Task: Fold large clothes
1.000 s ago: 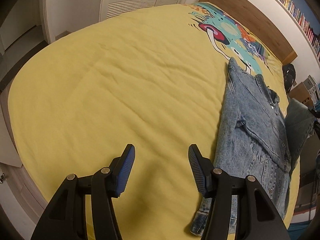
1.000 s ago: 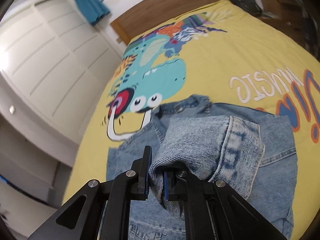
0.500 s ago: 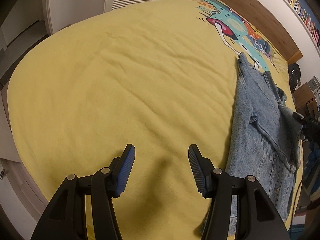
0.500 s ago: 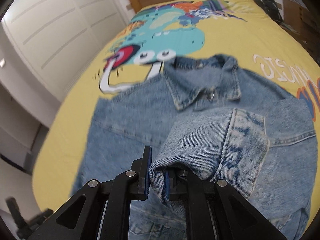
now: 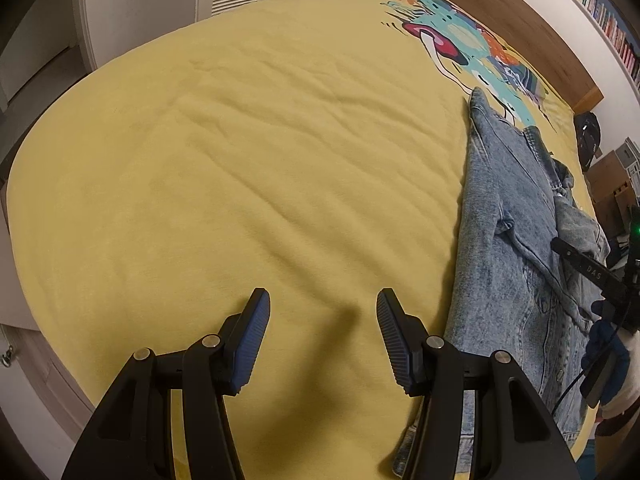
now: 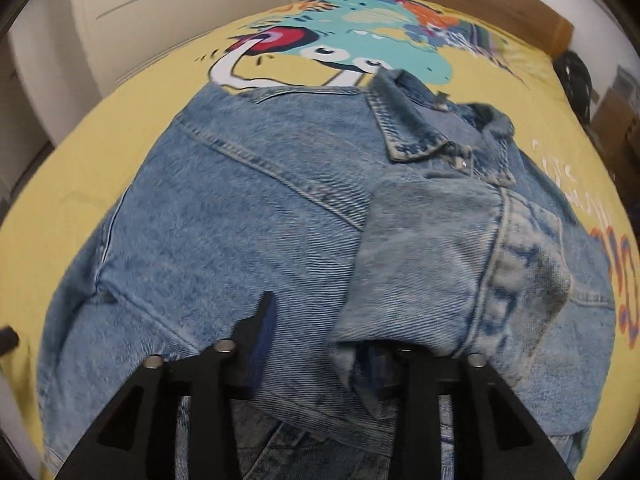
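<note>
1 stonewashed denim jacket [image 6: 248,216], flat on yellow bed cover [image 5: 240,160]. R hand-held gripper [image 6: 320,332] opening, cuff [image 6: 440,272] draped over right finger. L hand-held gripper [image 5: 322,320] spread, empty.

Faded denim jacket [image 6: 248,216] lies on the bed, sleeve [image 6: 452,256] folded over.

A bed [image 5: 240,160] fills the room, spread with a yellow cover [image 6: 100,140] printed with a bright cartoon creature [image 6: 360,28] (teal, red-mouthed). A wooden headboard [image 5: 500,16] backs it beneath a shelf of books [image 5: 600,12]. White panelled wardrobe doors [image 6: 180,8] stand alongside; cardboard boxes [image 5: 612,184] sit beyond.
</note>
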`<control>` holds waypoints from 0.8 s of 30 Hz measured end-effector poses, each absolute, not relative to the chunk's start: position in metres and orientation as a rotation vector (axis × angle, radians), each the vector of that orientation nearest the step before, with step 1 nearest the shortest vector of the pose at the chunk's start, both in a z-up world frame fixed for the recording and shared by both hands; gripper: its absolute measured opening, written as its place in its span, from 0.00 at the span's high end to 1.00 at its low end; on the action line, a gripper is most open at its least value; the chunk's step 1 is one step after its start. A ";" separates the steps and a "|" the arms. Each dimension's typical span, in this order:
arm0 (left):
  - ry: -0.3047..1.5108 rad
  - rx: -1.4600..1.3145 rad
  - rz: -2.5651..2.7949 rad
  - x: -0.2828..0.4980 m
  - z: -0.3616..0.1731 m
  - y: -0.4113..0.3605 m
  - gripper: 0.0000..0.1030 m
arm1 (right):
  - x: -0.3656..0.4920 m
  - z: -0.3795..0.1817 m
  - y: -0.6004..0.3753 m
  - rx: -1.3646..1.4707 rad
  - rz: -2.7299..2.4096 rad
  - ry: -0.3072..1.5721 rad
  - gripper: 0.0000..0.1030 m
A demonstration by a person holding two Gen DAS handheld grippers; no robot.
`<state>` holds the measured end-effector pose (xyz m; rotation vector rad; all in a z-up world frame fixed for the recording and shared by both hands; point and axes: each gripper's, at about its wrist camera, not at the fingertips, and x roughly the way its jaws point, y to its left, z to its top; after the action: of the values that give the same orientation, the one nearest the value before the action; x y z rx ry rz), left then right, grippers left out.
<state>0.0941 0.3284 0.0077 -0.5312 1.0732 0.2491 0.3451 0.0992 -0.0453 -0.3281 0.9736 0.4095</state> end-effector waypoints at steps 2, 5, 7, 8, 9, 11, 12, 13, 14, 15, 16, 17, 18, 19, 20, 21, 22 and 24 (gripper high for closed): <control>1.070 -0.528 0.248 0.095 0.010 0.327 0.52 | 0.339 -0.048 0.111 -0.432 0.396 0.951 0.48; 1.065 -0.526 0.248 0.095 0.012 0.326 0.52 | 0.334 -0.050 0.119 -0.500 0.383 0.932 0.46; 1.065 -0.526 0.249 0.094 0.013 0.326 0.52 | 0.334 -0.051 0.121 -0.519 0.380 0.926 0.45; 1.065 -0.525 0.250 0.094 0.014 0.326 0.52 | 0.334 -0.052 0.121 -0.526 0.379 0.925 0.44; 1.064 -0.524 0.250 0.094 0.014 0.326 0.52 | 0.334 -0.052 0.122 -0.529 0.379 0.925 0.44; 1.061 -0.525 0.252 0.093 0.015 0.327 0.52 | 0.334 -0.052 0.124 -0.543 0.379 0.926 0.43; 1.060 -0.526 0.253 0.093 0.016 0.327 0.52 | 0.334 -0.052 0.125 -0.552 0.379 0.925 0.42; 1.059 -0.527 0.254 0.093 0.016 0.328 0.52 | 0.333 -0.052 0.127 -0.563 0.377 0.923 0.41; 1.058 -0.529 0.255 0.093 0.016 0.328 0.52 | 0.332 -0.052 0.129 -0.575 0.378 0.917 0.41; 1.057 -0.531 0.254 0.093 0.016 0.328 0.52 | 0.331 -0.052 0.131 -0.579 0.379 0.915 0.40; 1.057 -0.532 0.253 0.093 0.016 0.328 0.52 | 0.331 -0.051 0.132 -0.579 0.383 0.914 0.37; 1.057 -0.532 0.253 0.092 0.016 0.328 0.52 | 0.330 -0.050 0.132 -0.574 0.388 0.913 0.34; 1.058 -0.533 0.253 0.092 0.016 0.328 0.52 | 0.330 -0.049 0.132 -0.570 0.389 0.913 0.34; 1.058 -0.534 0.252 0.091 0.016 0.328 0.52 | 0.329 -0.048 0.131 -0.566 0.390 0.913 0.33; 1.058 -0.534 0.252 0.092 0.017 0.328 0.52 | 0.330 -0.047 0.129 -0.551 0.393 0.916 0.33; 1.057 -0.534 0.252 0.092 0.017 0.328 0.52 | 0.330 -0.046 0.128 -0.538 0.396 0.921 0.33; 1.055 -0.535 0.252 0.091 0.017 0.329 0.52 | 0.331 -0.046 0.124 -0.512 0.402 0.934 0.32; 1.051 -0.537 0.252 0.090 0.019 0.329 0.52 | 0.331 -0.046 0.115 -0.461 0.403 0.951 0.31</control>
<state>0.0905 0.3290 0.0194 -0.5368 1.0505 0.2523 0.3311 0.1147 -0.0459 -0.4605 0.9513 0.4029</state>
